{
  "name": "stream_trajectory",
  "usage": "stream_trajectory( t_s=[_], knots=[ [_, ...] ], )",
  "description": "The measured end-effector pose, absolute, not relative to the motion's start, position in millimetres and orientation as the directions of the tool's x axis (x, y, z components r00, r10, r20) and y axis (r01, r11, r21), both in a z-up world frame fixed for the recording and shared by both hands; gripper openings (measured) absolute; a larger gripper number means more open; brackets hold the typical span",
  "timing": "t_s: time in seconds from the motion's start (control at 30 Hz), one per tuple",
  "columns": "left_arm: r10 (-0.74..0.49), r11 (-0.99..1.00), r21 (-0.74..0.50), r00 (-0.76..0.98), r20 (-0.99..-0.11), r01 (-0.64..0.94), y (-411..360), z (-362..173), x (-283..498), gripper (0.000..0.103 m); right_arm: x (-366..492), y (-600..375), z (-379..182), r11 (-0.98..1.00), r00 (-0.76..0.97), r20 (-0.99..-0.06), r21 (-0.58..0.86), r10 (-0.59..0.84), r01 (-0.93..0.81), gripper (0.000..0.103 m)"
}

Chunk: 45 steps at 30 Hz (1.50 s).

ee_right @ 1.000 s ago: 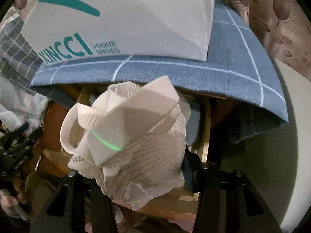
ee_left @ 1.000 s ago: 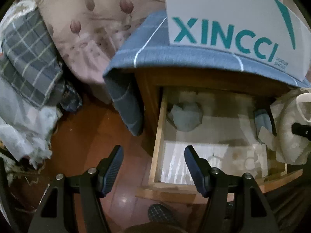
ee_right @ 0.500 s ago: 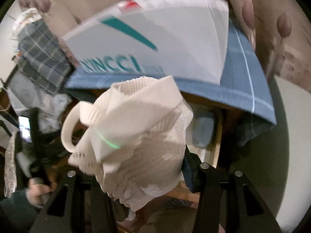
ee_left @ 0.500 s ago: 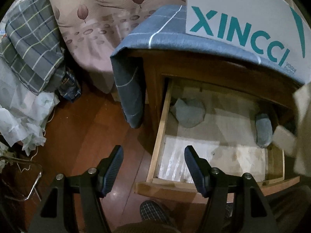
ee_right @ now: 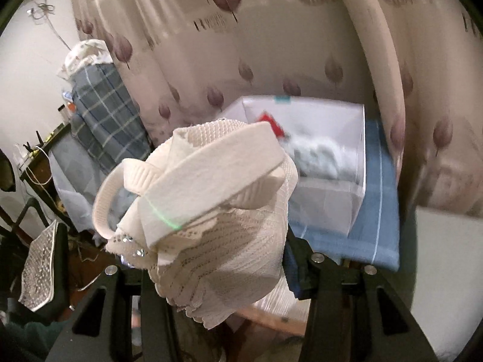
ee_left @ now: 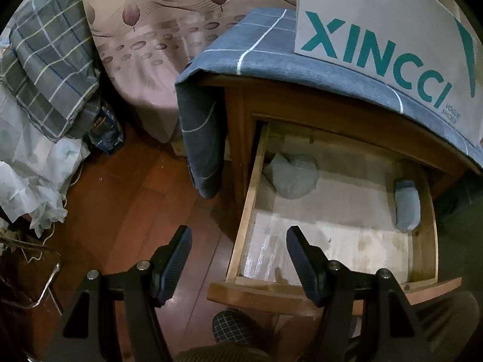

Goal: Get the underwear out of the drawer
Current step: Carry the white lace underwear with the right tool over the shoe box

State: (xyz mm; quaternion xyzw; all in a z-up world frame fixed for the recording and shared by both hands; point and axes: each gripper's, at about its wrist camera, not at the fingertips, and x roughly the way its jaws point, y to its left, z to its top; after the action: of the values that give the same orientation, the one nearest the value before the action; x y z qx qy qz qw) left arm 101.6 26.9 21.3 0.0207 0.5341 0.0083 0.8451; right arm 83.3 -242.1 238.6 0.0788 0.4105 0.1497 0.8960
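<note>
My right gripper is shut on cream lace underwear, a bundle with a wide elastic band, held up in the air in front of the curtain. The bundle hides the fingertips. In the left wrist view the wooden drawer stands pulled out below me. A grey-blue bundle lies at its back left and a light-blue roll at its right side. My left gripper hangs open above the drawer's front left corner with nothing between its fingers.
A white XINCCI shoe box sits on a blue checked cloth over the nightstand; its open top holds pale fabric. A plaid pillow and white bags lie at the left. A slippered foot stands by the drawer front.
The right gripper has risen with the underwear, from just above the drawer to above the shoe box. The underwear has left the left wrist view. The left gripper rolled slightly and stayed open.
</note>
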Motion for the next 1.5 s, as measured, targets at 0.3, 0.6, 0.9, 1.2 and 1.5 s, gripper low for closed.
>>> stream_trajectory(
  t_s=[0.3, 0.6, 0.9, 1.2, 1.5],
  knots=[
    [0.033, 0.999, 0.041, 0.433, -0.901, 0.008, 26.2, 21.1, 101.5, 0.067, 139.7, -233.3, 277.6, 0.978, 0.679, -0.704, 0.123, 0.207, -0.170, 0.045],
    [0.008, 1.000, 0.007, 0.436, -0.900, -0.004, 30.8, 21.5, 103.0, 0.067, 192.6, -232.0, 260.9, 0.993, 0.671, -0.736, 0.003, 0.084, -0.121, 0.045],
    [-0.023, 0.999, -0.033, 0.437, -0.899, -0.016, 35.5, 21.4, 104.0, 0.067, 239.8, -226.8, 232.9, 0.994, 0.630, -0.777, -0.068, 0.002, -0.087, 0.045],
    [-0.066, 0.995, -0.094, 0.428, -0.901, -0.044, 44.0, 20.0, 105.6, 0.067, 283.9, -206.1, 183.6, 0.974, 0.569, -0.812, -0.213, -0.129, -0.082, 0.047],
    [-0.071, 0.993, -0.103, 0.422, -0.904, -0.054, 44.6, 19.0, 106.4, 0.067, 301.3, -196.4, 149.9, 0.982, 0.547, -0.832, -0.169, -0.095, -0.086, 0.063]
  ],
)
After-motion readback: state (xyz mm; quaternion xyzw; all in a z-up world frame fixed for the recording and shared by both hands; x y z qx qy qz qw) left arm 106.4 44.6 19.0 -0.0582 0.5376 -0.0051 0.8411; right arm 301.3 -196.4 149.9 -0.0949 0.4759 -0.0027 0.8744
